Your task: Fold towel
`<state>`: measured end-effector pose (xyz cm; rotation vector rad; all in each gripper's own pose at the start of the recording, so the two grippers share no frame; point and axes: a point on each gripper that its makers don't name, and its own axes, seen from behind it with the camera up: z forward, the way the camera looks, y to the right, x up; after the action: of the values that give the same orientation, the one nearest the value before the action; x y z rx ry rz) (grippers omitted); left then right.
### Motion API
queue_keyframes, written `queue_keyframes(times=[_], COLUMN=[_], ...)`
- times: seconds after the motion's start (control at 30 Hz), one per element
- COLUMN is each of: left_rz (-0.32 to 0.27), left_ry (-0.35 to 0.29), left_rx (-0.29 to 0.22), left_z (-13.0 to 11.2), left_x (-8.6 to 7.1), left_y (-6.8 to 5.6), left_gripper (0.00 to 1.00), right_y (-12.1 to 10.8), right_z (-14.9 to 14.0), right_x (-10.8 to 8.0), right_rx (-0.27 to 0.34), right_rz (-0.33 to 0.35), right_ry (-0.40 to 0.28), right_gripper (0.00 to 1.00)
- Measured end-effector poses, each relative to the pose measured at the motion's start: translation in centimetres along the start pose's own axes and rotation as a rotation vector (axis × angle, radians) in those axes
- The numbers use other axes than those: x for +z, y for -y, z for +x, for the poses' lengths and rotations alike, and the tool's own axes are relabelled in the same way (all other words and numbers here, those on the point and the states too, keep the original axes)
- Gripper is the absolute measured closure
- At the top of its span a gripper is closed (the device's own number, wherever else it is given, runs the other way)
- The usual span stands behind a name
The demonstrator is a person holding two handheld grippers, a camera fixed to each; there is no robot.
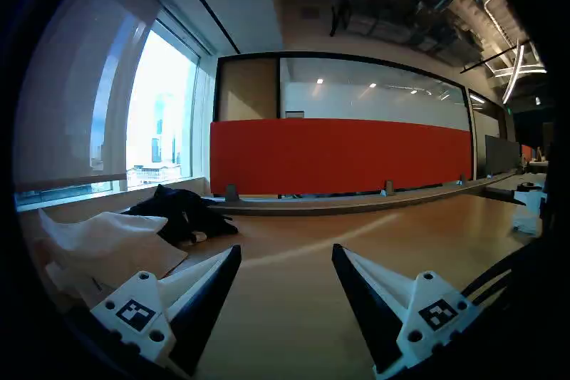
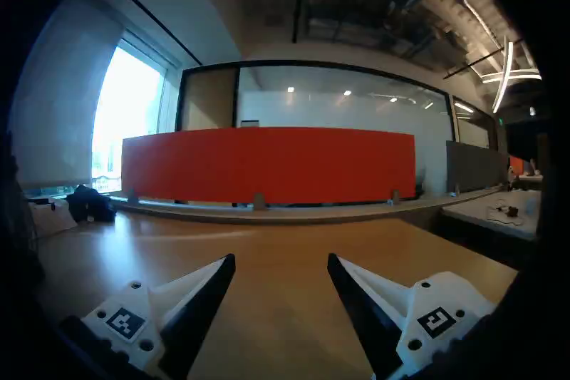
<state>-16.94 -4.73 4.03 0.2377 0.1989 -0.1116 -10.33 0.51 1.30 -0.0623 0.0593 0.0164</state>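
In the left gripper view my left gripper (image 1: pixel 286 250) hovers open over the wooden desk (image 1: pixel 356 252), nothing between its fingers. A crumpled white cloth (image 1: pixel 107 237), perhaps the towel, lies at the left just beyond the left finger, resting partly on a brown paper sheet (image 1: pixel 160 257). In the right gripper view my right gripper (image 2: pixel 281 257) is also open over the bare wooden desk (image 2: pixel 285 237), holding nothing. A white cloth (image 2: pixel 50 217) lies far off at the left edge.
A black garment (image 1: pixel 187 212) is heaped behind the white cloth, seen small as a dark heap (image 2: pixel 91 204) in the right gripper view. A red divider panel (image 1: pixel 340 155) closes the desk's far edge. White items (image 1: pixel 529 210) sit at the right. A window (image 1: pixel 153 120) is at left.
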Motion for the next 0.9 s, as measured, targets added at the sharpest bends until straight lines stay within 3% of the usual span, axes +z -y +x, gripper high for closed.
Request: queue_keyframes(times=[0.9], left_rz=[-0.001], left_ry=[0.004], left_rx=[-0.002], left_z=[0.72], left_x=[-0.11], left_y=[0.28], left_gripper=[0.06], right_y=[-0.06], right_z=[-0.12], right_x=[0.09], right_rx=[0.0], right_rz=[0.0], right_ry=[-0.001], right_gripper=[0.0])
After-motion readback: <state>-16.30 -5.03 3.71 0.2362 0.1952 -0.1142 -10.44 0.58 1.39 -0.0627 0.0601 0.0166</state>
